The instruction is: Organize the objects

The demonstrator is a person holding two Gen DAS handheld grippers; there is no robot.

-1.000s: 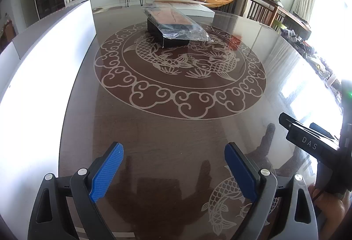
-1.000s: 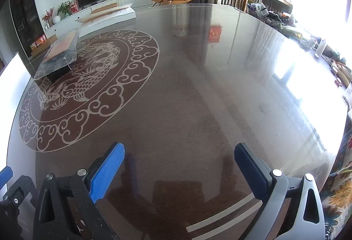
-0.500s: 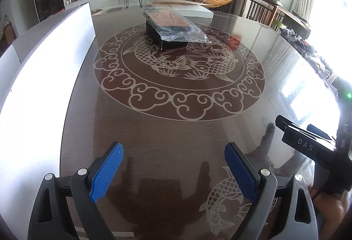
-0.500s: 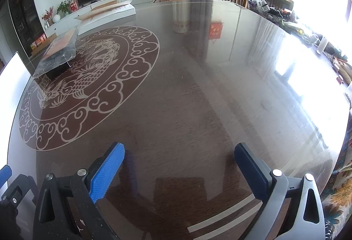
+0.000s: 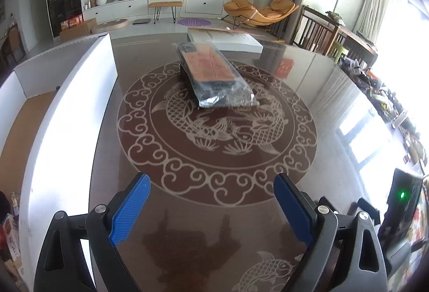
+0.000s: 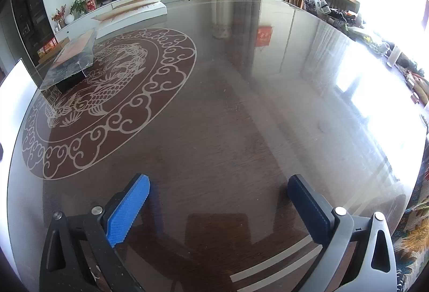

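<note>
A plastic-wrapped packet with an orange face [image 5: 211,69] rests on a black box in the far half of the round glass table [image 5: 335,109], on its fish pattern. My left gripper [image 5: 211,179] hangs open above the near part of the table, well short of the packet, with nothing between its blue pads. In the right wrist view the same packet [image 6: 72,59] sits far off to the left. My right gripper [image 6: 218,179] is open over bare glass with nothing in it.
A tall white-walled box [image 5: 67,118] with a brown floor stands along the table's left side. A flat white box [image 5: 225,38] lies past the far edge. Clutter lines the right side [image 6: 396,56]. The right tool's black housing with a green light [image 5: 401,195] is close at lower right.
The left gripper has risen and tilted, so the packet and room sit lower and larger in its view. The right gripper has stayed put. Both are still open.
</note>
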